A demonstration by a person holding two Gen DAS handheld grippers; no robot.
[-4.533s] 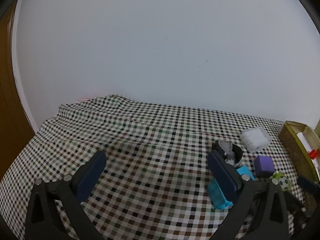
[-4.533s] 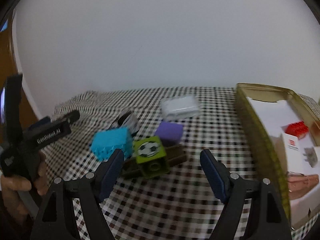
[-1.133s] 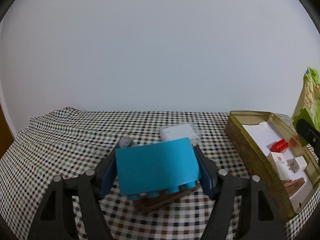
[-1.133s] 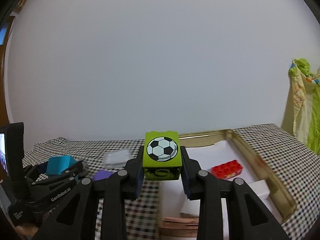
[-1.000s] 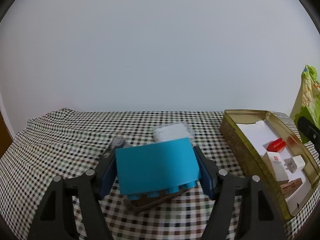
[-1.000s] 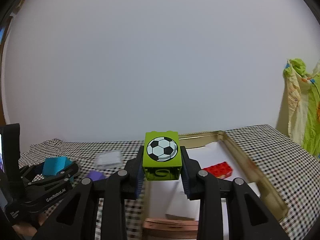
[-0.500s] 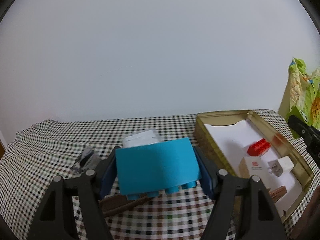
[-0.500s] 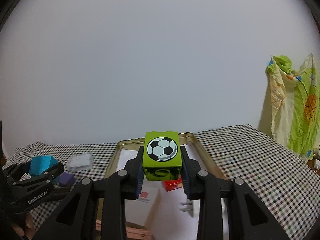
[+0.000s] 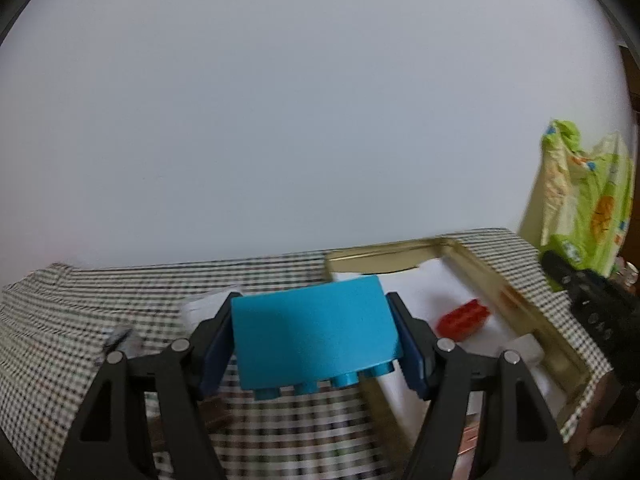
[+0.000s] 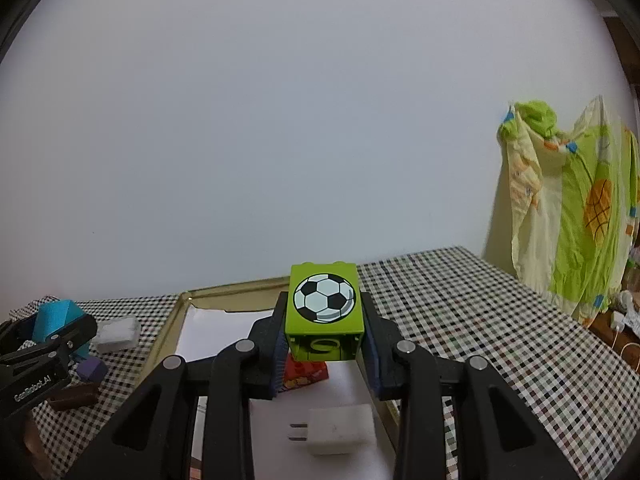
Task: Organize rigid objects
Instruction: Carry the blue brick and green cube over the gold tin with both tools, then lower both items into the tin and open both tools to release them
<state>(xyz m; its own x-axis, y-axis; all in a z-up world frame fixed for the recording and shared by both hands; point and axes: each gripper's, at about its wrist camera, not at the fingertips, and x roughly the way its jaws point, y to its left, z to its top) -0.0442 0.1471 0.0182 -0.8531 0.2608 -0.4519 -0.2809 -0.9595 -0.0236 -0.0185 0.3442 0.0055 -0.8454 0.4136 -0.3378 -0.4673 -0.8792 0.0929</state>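
- The left gripper (image 9: 316, 340) is clamping a blue brick (image 9: 314, 336), holding it above the checked cloth (image 9: 80, 308) beside the tin's (image 9: 516, 296) near-left edge.
- The right gripper (image 10: 323, 338) is clamping a green football brick (image 10: 323, 304), holding it over the tin, above a red brick (image 10: 306, 374) and a white plug (image 10: 340, 430) lying inside.

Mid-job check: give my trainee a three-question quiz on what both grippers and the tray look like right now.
1. True or false: the left gripper holds a blue brick.
2. What picture is on the green brick in the right gripper?
3. Which lies in the gold tray: A) purple cube B) white plug adapter C) brown piece?

Key: 1 true; 2 a football; 3 B.
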